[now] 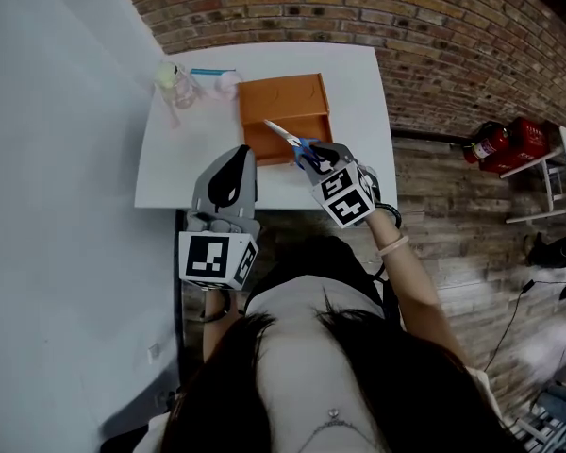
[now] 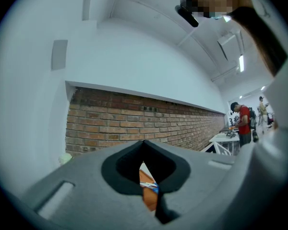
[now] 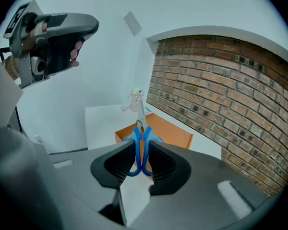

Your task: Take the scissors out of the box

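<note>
An open orange box (image 1: 285,98) stands on the white table (image 1: 363,92). My right gripper (image 1: 319,157) is shut on the blue handles of the scissors (image 1: 287,137), which hang in the air over the box's near edge with the blades pointing toward the box. In the right gripper view the scissors (image 3: 140,145) stand clamped between the pads with the box (image 3: 172,131) beyond them. My left gripper (image 1: 234,162) hovers left of the box by the table's front edge, jaws together and empty. Its own view shows the left gripper (image 2: 144,145) shut, with a sliver of the box through the gap.
A clear bottle (image 1: 174,80), a blue stick (image 1: 210,72) and a pale round thing (image 1: 228,83) lie at the table's back left. A brick wall (image 1: 434,36) runs behind the table. A red fire extinguisher (image 1: 495,142) sits at the right. People (image 2: 243,123) stand far off.
</note>
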`<state>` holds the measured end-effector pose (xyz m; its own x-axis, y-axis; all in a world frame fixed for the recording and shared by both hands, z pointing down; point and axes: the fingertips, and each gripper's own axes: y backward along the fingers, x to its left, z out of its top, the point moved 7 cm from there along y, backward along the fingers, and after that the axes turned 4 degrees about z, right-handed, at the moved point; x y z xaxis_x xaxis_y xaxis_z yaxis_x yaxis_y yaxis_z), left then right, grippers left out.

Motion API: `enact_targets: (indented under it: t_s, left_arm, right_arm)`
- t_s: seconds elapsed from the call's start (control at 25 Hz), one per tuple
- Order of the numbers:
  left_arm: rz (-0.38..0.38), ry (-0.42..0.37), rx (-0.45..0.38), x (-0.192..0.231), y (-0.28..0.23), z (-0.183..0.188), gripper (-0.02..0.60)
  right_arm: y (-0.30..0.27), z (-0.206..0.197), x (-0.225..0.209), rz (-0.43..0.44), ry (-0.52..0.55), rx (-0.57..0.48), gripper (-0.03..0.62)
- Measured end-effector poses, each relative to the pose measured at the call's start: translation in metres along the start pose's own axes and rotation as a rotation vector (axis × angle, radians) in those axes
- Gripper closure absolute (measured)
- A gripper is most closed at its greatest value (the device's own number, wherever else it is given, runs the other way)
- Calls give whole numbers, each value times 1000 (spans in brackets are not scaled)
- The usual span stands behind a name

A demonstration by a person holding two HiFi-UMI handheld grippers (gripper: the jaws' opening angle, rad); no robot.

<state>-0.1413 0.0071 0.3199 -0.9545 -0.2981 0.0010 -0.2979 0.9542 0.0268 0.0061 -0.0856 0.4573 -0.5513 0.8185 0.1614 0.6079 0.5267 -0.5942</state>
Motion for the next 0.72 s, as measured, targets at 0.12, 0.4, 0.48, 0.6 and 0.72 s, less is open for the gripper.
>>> enact_targets:
  t_s: [0.12, 0.4, 0.48, 0.6, 0.72]
  left_arm:
    - [0, -3, -3, -3, -2, 1, 583]
    - [18, -3, -1, -12, -14, 6, 581]
    - [29, -2, 0, -16, -16, 7, 581]
    - [43, 1, 2, -22, -16, 9, 581]
    - [56, 1, 5, -28, -15, 10, 582]
  right_arm:
    - [3, 0, -1, 3, 7, 0, 496]
    - [11, 5, -11, 13, 25, -23, 496]
    - [14, 6, -13, 18, 38, -24, 496]
    - [20, 5, -16, 28, 45, -22, 496]
    - [27, 3, -18, 34, 46, -28, 496]
